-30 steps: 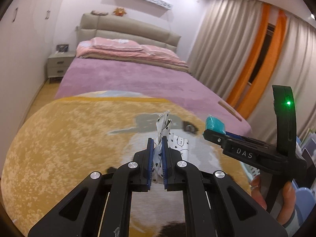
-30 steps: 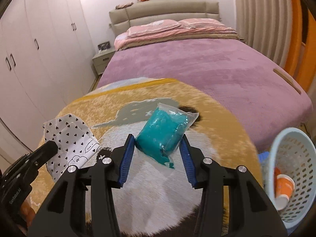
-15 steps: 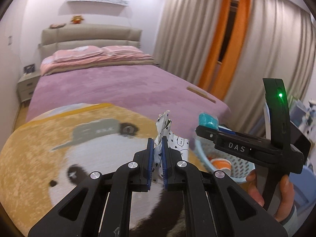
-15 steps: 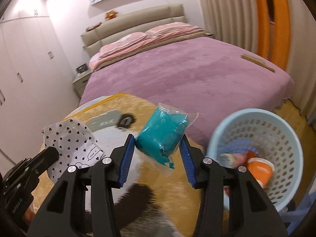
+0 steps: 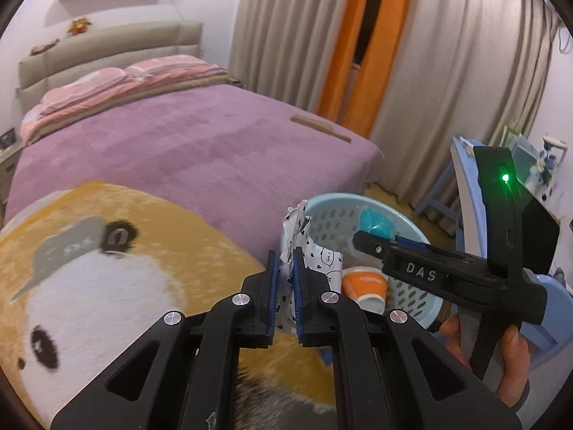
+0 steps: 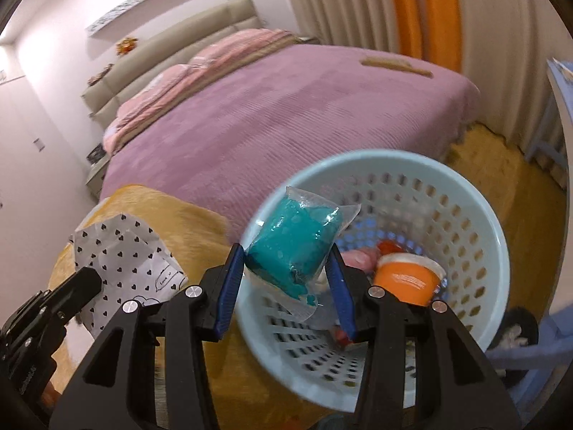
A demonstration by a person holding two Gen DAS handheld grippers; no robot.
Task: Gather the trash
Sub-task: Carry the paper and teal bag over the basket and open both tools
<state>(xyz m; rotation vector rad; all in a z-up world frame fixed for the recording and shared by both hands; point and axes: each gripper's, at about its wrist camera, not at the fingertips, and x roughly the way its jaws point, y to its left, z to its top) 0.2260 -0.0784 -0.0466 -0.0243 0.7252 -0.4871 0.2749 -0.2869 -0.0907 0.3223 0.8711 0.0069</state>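
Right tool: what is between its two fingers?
In the right wrist view, the right tool clamps a teal packet, held over the light blue basket.

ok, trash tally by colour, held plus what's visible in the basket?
Teal: 1, packet in right jaws
White with black hearts: 1, paper in left jaws
Orange: 1, cup in basket
Pink: 1, lump in basket
Total: 4
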